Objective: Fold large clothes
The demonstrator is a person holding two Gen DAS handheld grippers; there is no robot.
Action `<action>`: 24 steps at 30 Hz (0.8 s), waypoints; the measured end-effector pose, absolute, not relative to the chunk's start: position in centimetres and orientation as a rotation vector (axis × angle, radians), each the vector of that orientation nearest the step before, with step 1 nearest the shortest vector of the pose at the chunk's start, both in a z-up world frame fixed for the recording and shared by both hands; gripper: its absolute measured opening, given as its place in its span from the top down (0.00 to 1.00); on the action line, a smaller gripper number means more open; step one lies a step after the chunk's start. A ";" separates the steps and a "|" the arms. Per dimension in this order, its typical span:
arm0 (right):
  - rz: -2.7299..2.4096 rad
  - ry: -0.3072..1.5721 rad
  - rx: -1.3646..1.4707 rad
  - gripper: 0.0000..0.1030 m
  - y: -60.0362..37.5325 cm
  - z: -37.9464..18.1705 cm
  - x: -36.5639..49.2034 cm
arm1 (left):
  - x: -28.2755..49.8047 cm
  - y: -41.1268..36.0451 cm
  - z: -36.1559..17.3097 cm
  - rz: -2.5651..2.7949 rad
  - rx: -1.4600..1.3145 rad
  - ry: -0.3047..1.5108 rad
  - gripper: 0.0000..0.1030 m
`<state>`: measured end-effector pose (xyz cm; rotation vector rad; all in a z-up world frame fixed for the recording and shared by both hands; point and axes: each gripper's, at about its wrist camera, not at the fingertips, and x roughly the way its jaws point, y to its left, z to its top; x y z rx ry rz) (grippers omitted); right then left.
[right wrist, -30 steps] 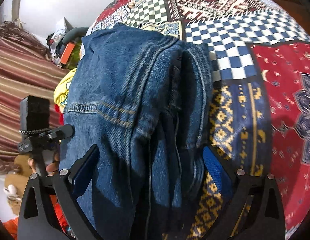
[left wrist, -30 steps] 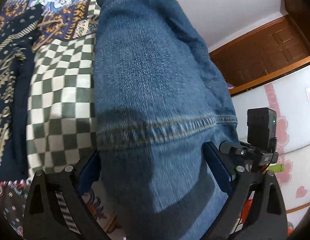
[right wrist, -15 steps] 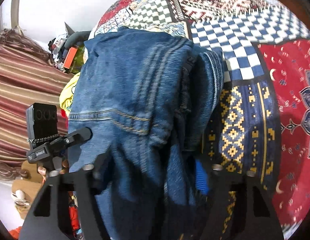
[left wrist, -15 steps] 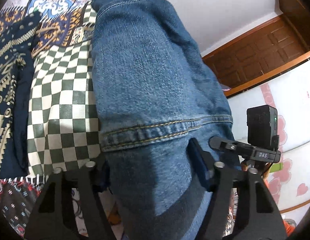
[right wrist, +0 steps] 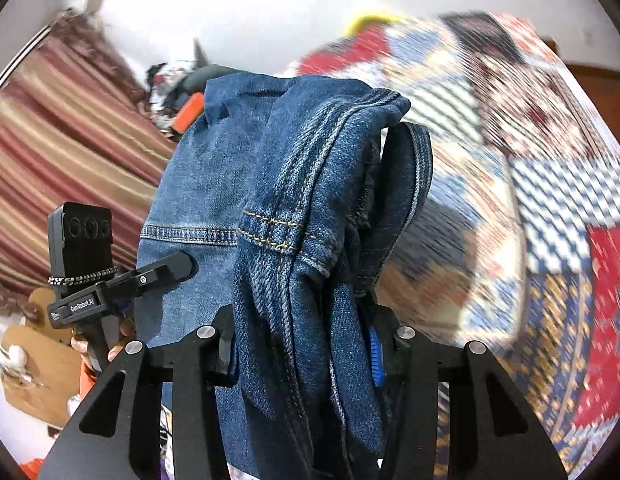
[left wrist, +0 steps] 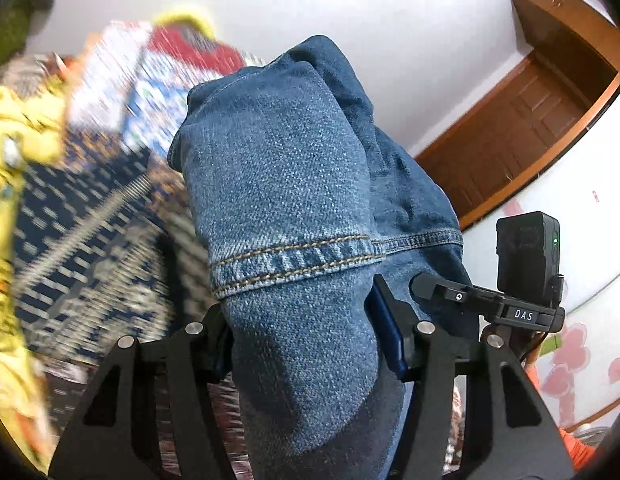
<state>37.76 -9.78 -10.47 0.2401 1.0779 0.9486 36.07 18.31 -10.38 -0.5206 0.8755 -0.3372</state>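
Observation:
A folded pair of blue jeans [left wrist: 277, 208] fills the left wrist view, its stitched hem band running across just ahead of the fingers. My left gripper [left wrist: 303, 336] has its jaws closing, and the pads press on a thick fold of denim. In the right wrist view the jeans [right wrist: 293, 184] hang bunched, seams and waistband drooping to the right. My right gripper [right wrist: 301, 348] has its jaws closing too, pinching that bundle between its pads. The cloth is raised off the bedspread [right wrist: 550, 200]. Each view shows the other gripper's body beside the denim.
The patchwork bedspread [left wrist: 89, 220] lies blurred below. A yellow cloth [left wrist: 13, 140] sits at its left. A wooden door [left wrist: 522, 120] and a white panel with pink hearts [left wrist: 582, 340] stand to the right. A striped curtain [right wrist: 49, 140] and a clutter pile [right wrist: 177, 80] are left.
Both grippers went from wide around the jeans to clamped on them. They rose together, lifting the denim off the bedspread, which now looks farther away and blurred.

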 end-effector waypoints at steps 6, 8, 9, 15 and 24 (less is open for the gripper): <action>1.014 1.023 0.210 0.59 -2.5 -9.1 37.8 | 35.1 25.2 -8.0 -0.242 -0.497 0.817 0.44; 1.028 1.018 0.196 0.59 0.1 -9.5 38.3 | 35.1 27.4 -8.4 -0.210 -0.507 0.813 0.44; 1.033 1.024 0.191 0.59 1.3 -9.8 38.4 | 35.1 28.6 -8.9 -0.193 -0.516 0.814 0.44; 1.023 1.101 0.171 0.59 7.6 -14.3 40.7 | 37.4 34.1 -14.6 -0.115 -0.576 0.879 0.44; 0.941 1.228 0.119 0.57 11.5 -24.2 43.9 | 39.6 37.1 -26.8 -0.057 -0.658 1.009 0.35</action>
